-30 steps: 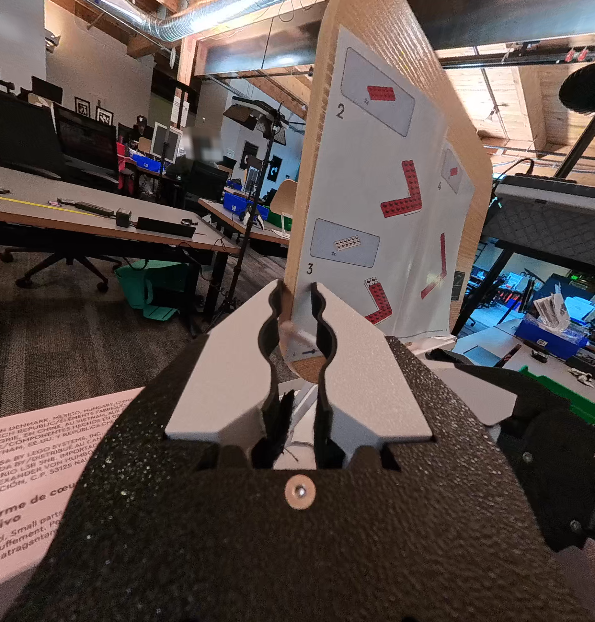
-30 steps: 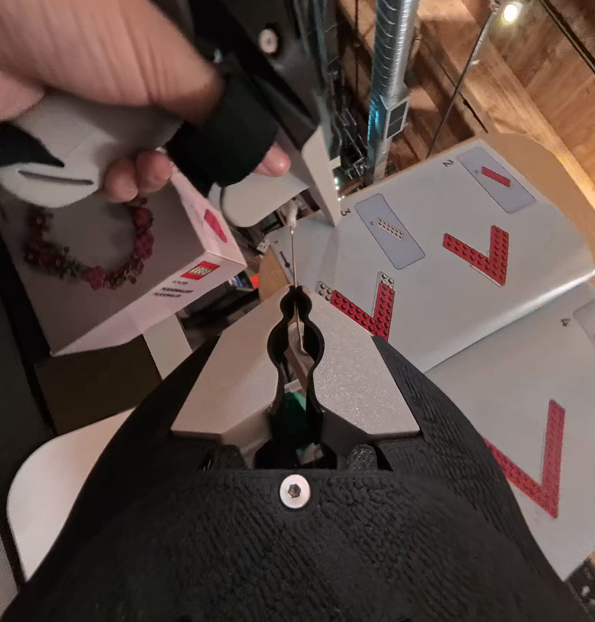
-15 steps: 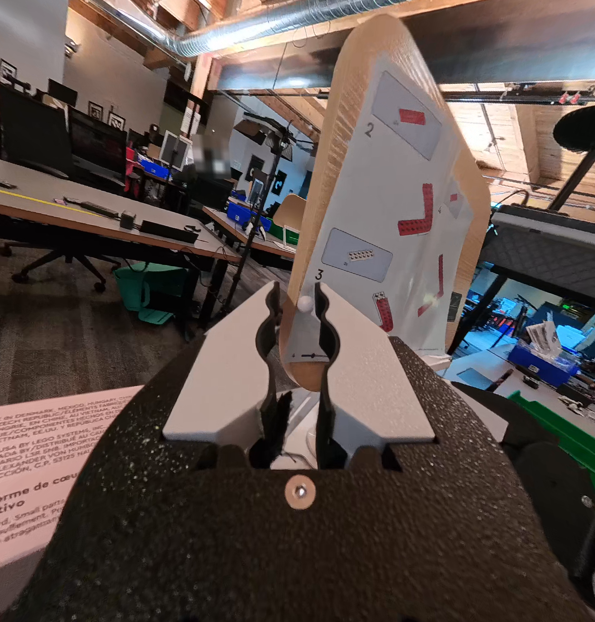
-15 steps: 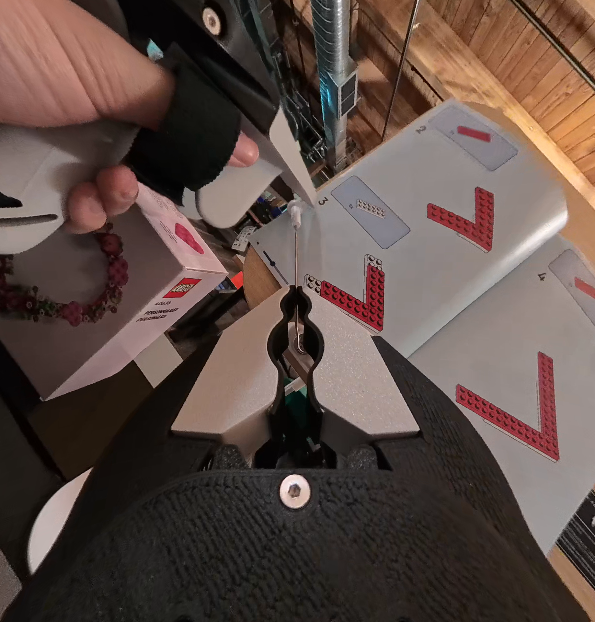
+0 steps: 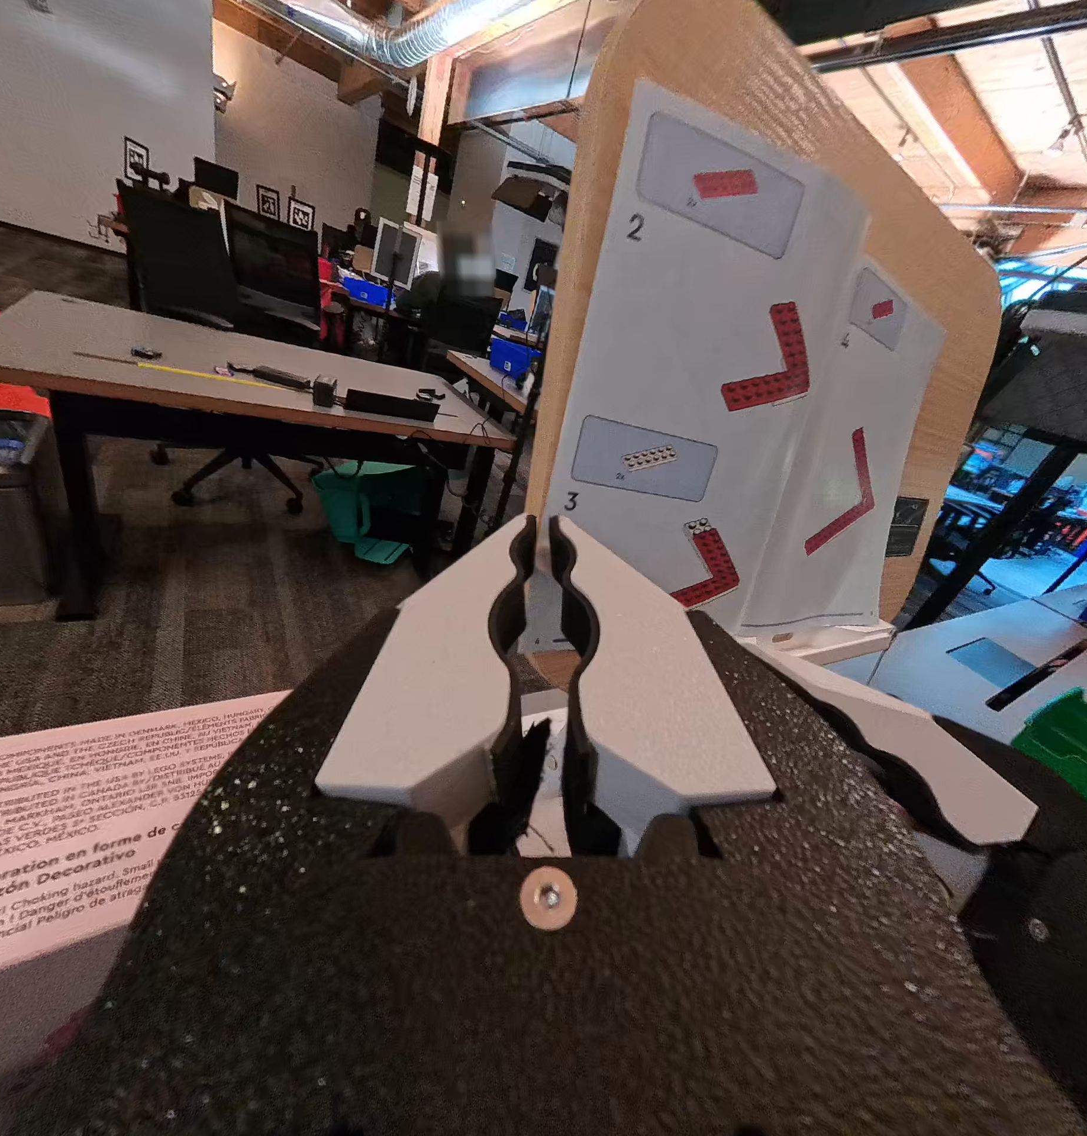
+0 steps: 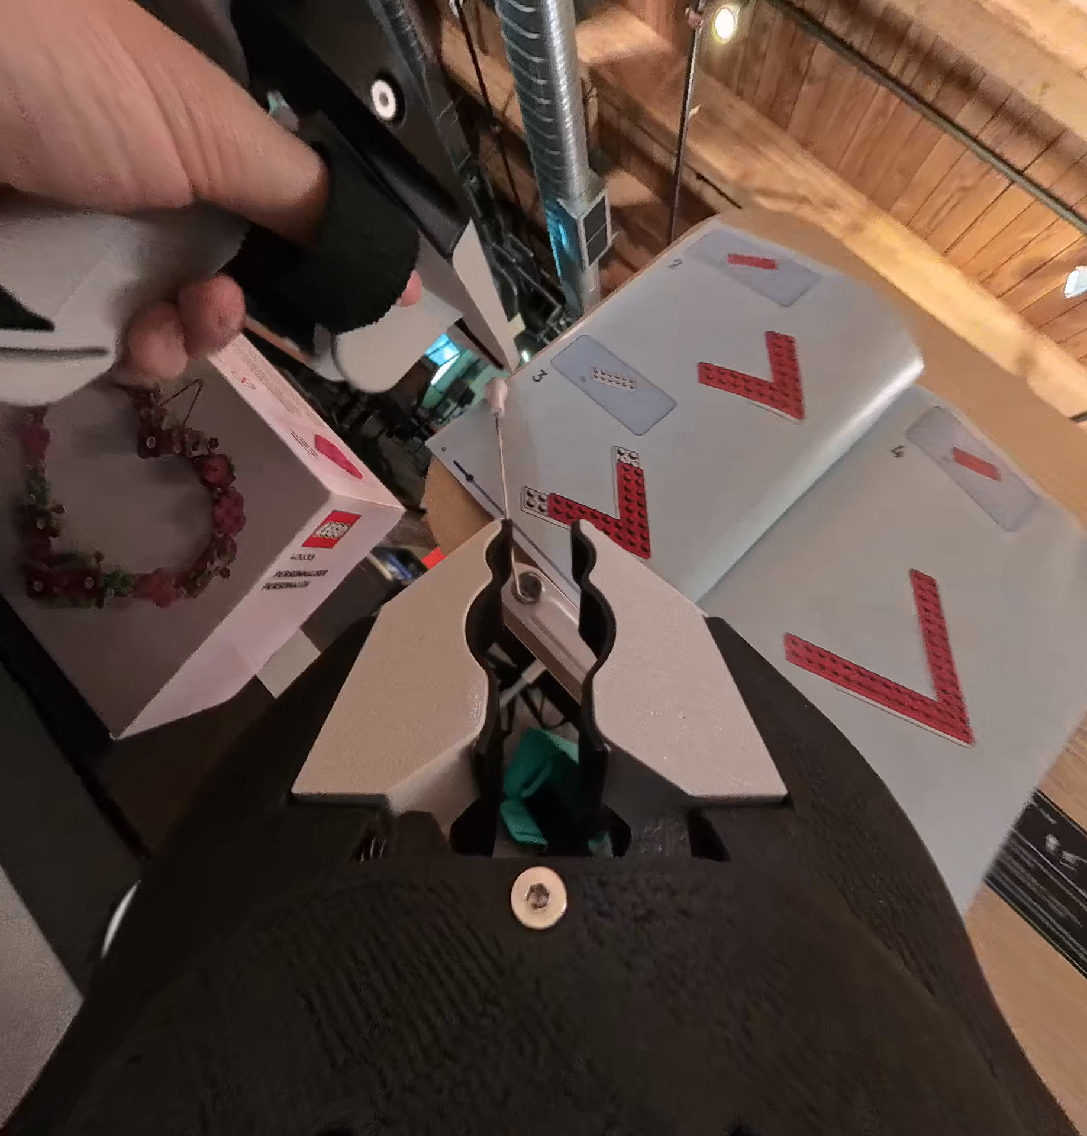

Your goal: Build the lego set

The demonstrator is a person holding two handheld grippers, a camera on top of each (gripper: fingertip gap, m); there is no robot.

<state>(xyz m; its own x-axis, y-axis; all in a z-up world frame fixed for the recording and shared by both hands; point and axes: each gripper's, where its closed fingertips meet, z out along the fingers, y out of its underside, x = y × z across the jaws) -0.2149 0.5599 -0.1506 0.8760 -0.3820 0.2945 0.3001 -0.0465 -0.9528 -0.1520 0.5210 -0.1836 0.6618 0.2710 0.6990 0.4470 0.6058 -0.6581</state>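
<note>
The open instruction booklet point(image 5: 713, 369) leans on a wooden stand point(image 5: 743, 74) and also shows in the right wrist view point(image 6: 774, 492). A thin wire page-holder arm point(image 6: 502, 467) with a white tip point(image 6: 496, 393) pivots on a screw point(image 6: 529, 587) at the stand's ledge. My left gripper point(image 5: 542, 522) is shut; in the right wrist view its tips point(image 6: 507, 367) pinch at the white tip. My right gripper point(image 6: 544, 525) is open around the wire's lower end, which lies against its left finger. No loose bricks are in view.
The pink-and-white set box point(image 6: 221, 553) stands left of the stand, its printed side by my left gripper point(image 5: 98, 799). A hand point(image 6: 129, 123) holds the left gripper. An office desk point(image 5: 221, 381), a green bin point(image 5: 368, 498) and carpet lie beyond. Tip to tip, the grippers are about 9 cm apart.
My right gripper has opened and let go of the wire arm. My left gripper has closed further at the arm's white tip. Both views have shifted a little against the booklet.
</note>
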